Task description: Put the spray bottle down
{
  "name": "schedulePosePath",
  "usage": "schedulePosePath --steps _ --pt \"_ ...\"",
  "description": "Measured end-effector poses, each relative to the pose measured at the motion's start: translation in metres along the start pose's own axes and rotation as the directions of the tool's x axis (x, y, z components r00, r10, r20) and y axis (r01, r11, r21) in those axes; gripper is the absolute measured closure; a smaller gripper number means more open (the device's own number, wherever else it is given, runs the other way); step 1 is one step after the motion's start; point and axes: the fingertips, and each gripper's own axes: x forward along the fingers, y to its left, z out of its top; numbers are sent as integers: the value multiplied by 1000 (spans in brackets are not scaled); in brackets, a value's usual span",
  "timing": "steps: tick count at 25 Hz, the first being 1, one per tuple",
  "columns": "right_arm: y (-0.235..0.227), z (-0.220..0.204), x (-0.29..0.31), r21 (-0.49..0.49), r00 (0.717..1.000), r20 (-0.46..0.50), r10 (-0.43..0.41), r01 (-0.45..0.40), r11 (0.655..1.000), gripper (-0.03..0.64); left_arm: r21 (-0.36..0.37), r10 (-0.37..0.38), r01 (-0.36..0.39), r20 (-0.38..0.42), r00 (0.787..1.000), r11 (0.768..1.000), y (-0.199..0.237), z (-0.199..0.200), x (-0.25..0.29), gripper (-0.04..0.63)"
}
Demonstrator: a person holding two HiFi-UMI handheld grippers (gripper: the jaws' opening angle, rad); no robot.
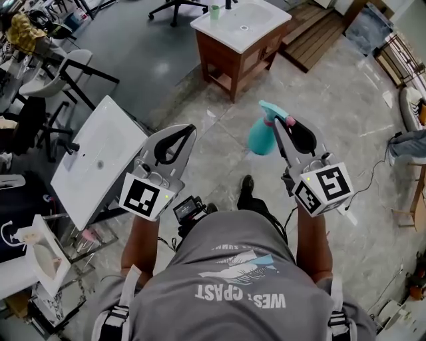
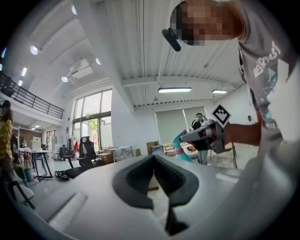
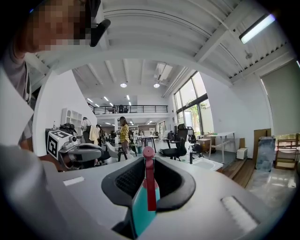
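A teal spray bottle (image 1: 261,136) with a pink-red trigger hangs in the air above the floor. My right gripper (image 1: 275,121) is shut on its neck. In the right gripper view the bottle (image 3: 140,206) fills the gap between the jaws, with its red trigger (image 3: 149,180) standing up in front. My left gripper (image 1: 189,129) is held level beside it, shut, with nothing in it. In the left gripper view its dark pads meet at the tip (image 2: 153,157). The bottle (image 2: 181,146) shows there to the right, held by my right gripper (image 2: 202,136).
Ahead stands a white washbasin (image 1: 256,34) on a wooden cabinet, with a green cup (image 1: 215,12) at its back edge. A second white basin top (image 1: 100,156) slopes at my left. Office chairs stand far left, a wooden pallet (image 1: 318,33) far right. Below is marble floor.
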Motion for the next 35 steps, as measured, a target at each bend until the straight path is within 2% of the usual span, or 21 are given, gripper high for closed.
schedulePosePath --steps 11,22,30,35 --pt "-89 -4 38 24 997 -6 75 -74 997 554 -5 74 -74 -45 996 997 4 -5 78 592" --pt "-151 -3 63 41 991 9 133 -134 990 554 15 127 -127 -80 989 992 6 -4 134 592" --pt "-180 -3 76 56 989 16 149 -150 987 554 36 124 -122 -91 988 992 7 2 167 592" --pt "-187 -12 92 64 991 -5 136 -136 989 554 21 111 -109 -109 988 994 25 -13 177 592"
